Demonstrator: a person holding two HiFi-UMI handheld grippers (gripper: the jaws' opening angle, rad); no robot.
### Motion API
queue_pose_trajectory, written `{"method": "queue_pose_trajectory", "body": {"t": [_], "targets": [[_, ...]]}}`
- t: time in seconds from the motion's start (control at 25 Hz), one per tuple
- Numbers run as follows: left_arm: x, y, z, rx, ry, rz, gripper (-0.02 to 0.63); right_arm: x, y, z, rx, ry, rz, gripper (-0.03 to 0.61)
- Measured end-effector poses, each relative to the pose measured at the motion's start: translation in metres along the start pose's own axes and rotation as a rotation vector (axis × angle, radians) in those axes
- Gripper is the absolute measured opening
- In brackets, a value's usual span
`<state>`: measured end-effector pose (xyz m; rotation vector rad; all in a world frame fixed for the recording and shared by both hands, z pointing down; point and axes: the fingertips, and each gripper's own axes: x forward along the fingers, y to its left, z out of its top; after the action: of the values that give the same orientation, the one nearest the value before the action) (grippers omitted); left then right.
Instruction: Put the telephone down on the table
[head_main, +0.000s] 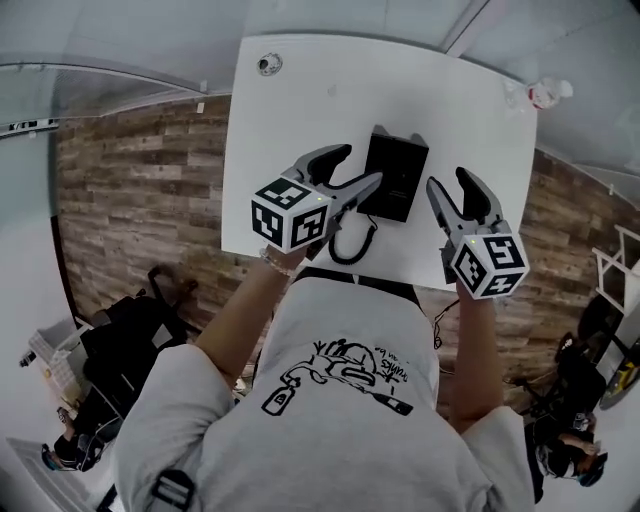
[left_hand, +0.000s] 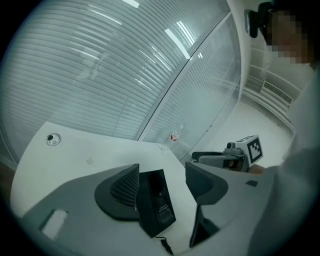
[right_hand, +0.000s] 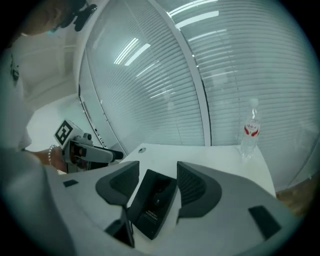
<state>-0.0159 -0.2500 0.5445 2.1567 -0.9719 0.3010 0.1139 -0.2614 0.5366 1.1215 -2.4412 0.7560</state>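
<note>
The black telephone (head_main: 398, 175) lies flat on the white table (head_main: 300, 100), and its cord (head_main: 350, 245) curls toward the near edge. My left gripper (head_main: 358, 167) hovers just left of it, open and holding nothing. My right gripper (head_main: 448, 182) hangs to its right, also open and empty. In the left gripper view the telephone (left_hand: 157, 202) shows past the spread jaws of the left gripper (left_hand: 162, 170), apart from both. The right gripper view gives the same picture: the telephone (right_hand: 152, 202) lies beyond the right gripper (right_hand: 157, 170), untouched.
A clear plastic bottle (head_main: 540, 93) with a red label stands at the table's far right corner. A round metal cap (head_main: 268, 64) sits in the far left corner. Wood floor surrounds the table. The person's torso is at the near edge.
</note>
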Motion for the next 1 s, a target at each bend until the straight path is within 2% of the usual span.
{"method": "queue_pose_trajectory", "body": {"t": [0.08,0.16,0.28,0.52,0.68,1.0], "targets": [[-0.014,-0.013,0.017,0.024,-0.058,-0.009,0.248,-0.013,0.008,0.021,-0.059,-0.05,-0.015,0.218],[-0.027,-0.027,0.034,0.035,-0.126,-0.035,0.156,-0.026,0.018,0.039,-0.116,-0.089,-0.027,0.199],[-0.045,-0.045,0.055,0.085,-0.188,-0.04,0.106,-0.043,0.033,0.061,-0.168,-0.13,-0.037,0.175],[-0.073,-0.075,0.086,0.165,-0.271,-0.027,0.064,-0.071,0.056,0.088,-0.18,-0.186,-0.03,0.135],[-0.089,-0.094,0.101,0.253,-0.3,-0.005,0.054,-0.086,0.071,0.107,-0.186,-0.208,-0.007,0.123],[-0.118,-0.13,0.127,0.304,-0.369,-0.017,0.054,-0.116,0.104,0.149,-0.281,-0.263,0.006,0.12]]}}
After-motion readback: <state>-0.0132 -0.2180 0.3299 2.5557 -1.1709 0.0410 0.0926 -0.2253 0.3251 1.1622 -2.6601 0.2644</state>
